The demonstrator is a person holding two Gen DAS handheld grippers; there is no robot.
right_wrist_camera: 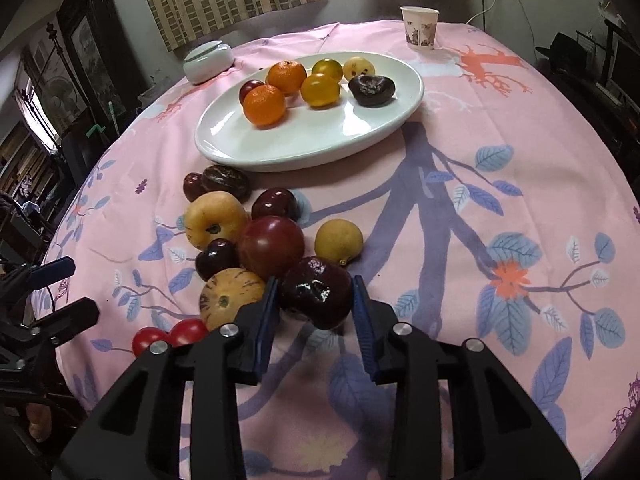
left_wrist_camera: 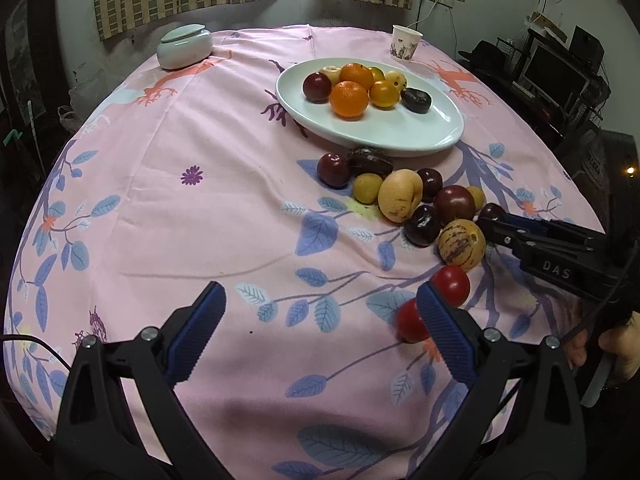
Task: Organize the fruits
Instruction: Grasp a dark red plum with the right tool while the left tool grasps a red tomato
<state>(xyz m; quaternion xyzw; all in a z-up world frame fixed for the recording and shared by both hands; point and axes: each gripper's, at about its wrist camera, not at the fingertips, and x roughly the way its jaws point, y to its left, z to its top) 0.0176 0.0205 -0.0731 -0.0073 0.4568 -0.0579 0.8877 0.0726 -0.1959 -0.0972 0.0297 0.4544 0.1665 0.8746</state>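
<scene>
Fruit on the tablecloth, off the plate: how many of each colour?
Bright red tomatoes: 2
Yellow fruits: 4
Dark red or purple fruits: 6, one held in the right gripper
Total: 12

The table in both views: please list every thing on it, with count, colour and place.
plate: one, white, oval, far middle of the table
oranges: two, orange, on the plate
wrinkled dark fruit: one, near black, right part of the plate
loose fruit pile: about ten, dark red, yellow, striped, on the cloth before the plate
small tomatoes: two, red, near edge
paper cup: one, white, patterned, far right
lidded jar: one, pale green, far left
tablecloth: pink, leaf print
left gripper: open, empty
right gripper: around a dark plum
</scene>
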